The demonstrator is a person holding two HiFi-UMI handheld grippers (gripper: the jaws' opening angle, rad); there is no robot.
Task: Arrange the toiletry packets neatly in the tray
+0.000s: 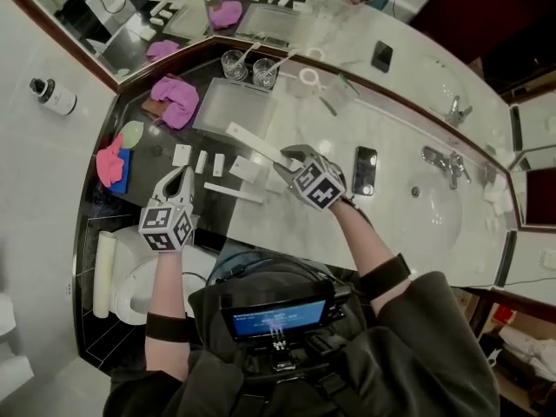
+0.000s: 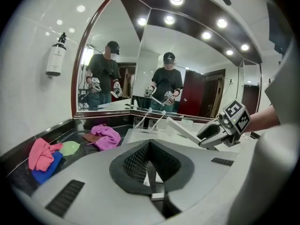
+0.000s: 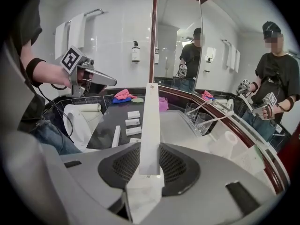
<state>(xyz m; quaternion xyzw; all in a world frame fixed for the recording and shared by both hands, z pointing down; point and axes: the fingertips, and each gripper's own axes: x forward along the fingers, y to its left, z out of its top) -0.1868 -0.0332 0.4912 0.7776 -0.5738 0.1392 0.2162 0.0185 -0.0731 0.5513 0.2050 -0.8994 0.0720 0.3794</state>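
Nearest to me, the left gripper (image 1: 184,177) hangs over the near edge of the bench (image 1: 395,124), above its dark section. In the left gripper view its fingers (image 2: 151,171) are pressed together with nothing between them.

To its right, the right gripper (image 1: 288,158) is clamped on one end of a long white packet (image 1: 259,143). The right gripper view confirms the grip: the mesh fingers (image 3: 176,165) press both flat sides of the packet (image 3: 150,121), which runs straight out from them. From the left gripper view I see this packet (image 2: 182,128) carried clear of the bench surface and tilted. In the head view its free end points at the near edge of the tray (image 1: 228,109).

On the dark section, just beyond the left gripper, three small packets (image 1: 201,162) lie side by side in a row. A wider packet (image 1: 246,168) lies beside them on the right, and a thin long packet (image 1: 233,193) lies nearer to me.

A phone (image 1: 365,170) lies flat on the light section, right of the right gripper.

The tray sits farther back, at the join of the dark and light sections. A pink cloth (image 1: 175,99) lies just left of it. Two glasses (image 1: 250,68) stand behind it against the mirror (image 1: 261,7).
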